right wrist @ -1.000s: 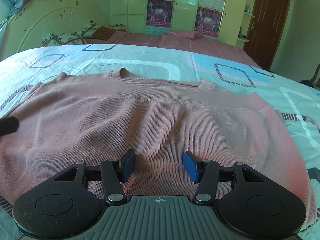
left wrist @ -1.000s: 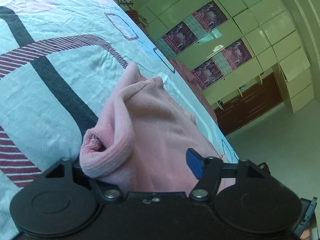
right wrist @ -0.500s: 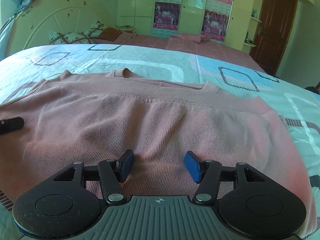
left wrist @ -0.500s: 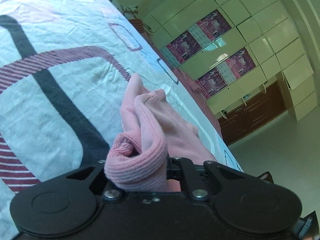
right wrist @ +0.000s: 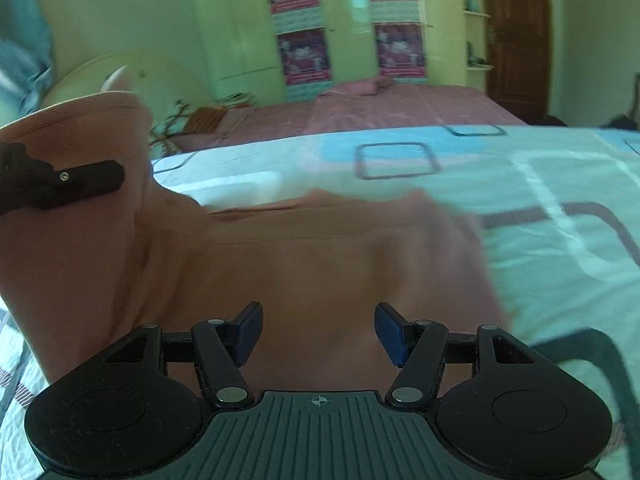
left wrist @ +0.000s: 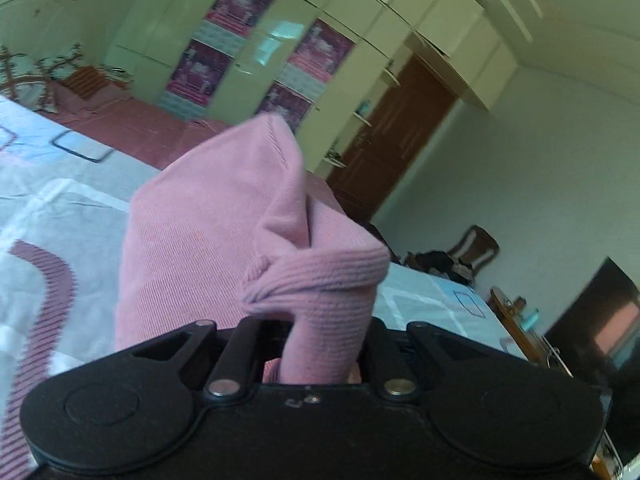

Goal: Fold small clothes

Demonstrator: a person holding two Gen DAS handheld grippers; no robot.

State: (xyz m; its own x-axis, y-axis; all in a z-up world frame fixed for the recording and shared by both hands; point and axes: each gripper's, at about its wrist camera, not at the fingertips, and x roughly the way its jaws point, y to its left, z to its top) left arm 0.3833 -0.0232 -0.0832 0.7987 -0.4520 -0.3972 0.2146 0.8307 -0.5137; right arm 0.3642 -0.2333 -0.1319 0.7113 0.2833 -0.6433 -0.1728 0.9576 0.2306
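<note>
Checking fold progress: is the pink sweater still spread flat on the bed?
No. The left gripper holds the pink sweater by its cuff, lifted; the rest lies on the bedsheet.

both wrist views close, facing wardrobe [left wrist: 256,52], sharing sweater [right wrist: 280,264]

Pink ribbed sweater [left wrist: 208,240]; white and pale-blue bedspread [right wrist: 520,200] with maroon stripes and dark outlined squares; black gripper [right wrist: 318,334] with blue pads [right wrist: 248,332]; pale-green wardrobe [left wrist: 304,20]; brown door [right wrist: 516,36].
</note>
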